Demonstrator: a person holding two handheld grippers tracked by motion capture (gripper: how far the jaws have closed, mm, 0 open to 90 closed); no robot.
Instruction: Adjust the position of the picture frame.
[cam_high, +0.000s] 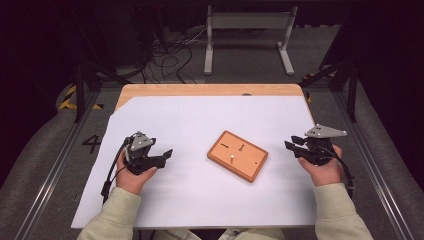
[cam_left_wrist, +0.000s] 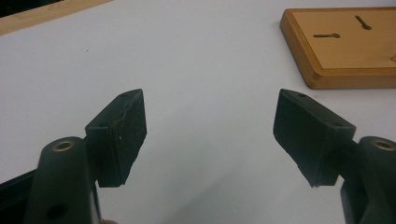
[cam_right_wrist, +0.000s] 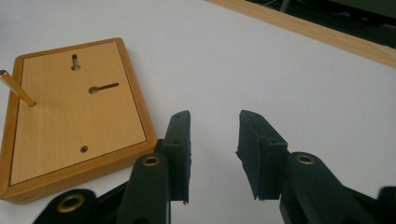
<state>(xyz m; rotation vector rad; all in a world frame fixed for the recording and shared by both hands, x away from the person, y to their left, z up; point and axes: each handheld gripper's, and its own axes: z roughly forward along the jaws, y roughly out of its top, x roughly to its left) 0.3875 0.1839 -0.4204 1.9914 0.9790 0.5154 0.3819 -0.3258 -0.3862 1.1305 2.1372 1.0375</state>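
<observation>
One flat rectangular orange-brown wooden board (cam_high: 237, 155) lies mid-table on the white paper sheet (cam_high: 200, 120), turned askew. Its top has two keyhole slots, one small round hole, possibly a second, and one thin brass peg (cam_right_wrist: 17, 88) standing upright. Left gripper (cam_high: 162, 156), left of the board: jaws apart, nothing between. Right gripper (cam_high: 292, 142), right of it: jaws apart, narrower gap, nothing between.

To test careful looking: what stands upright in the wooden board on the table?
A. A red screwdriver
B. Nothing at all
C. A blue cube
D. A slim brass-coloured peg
D: a slim brass-coloured peg rises from one hole of the wooden board, and the high view shows its pale tip on the board between the two grippers.
</observation>
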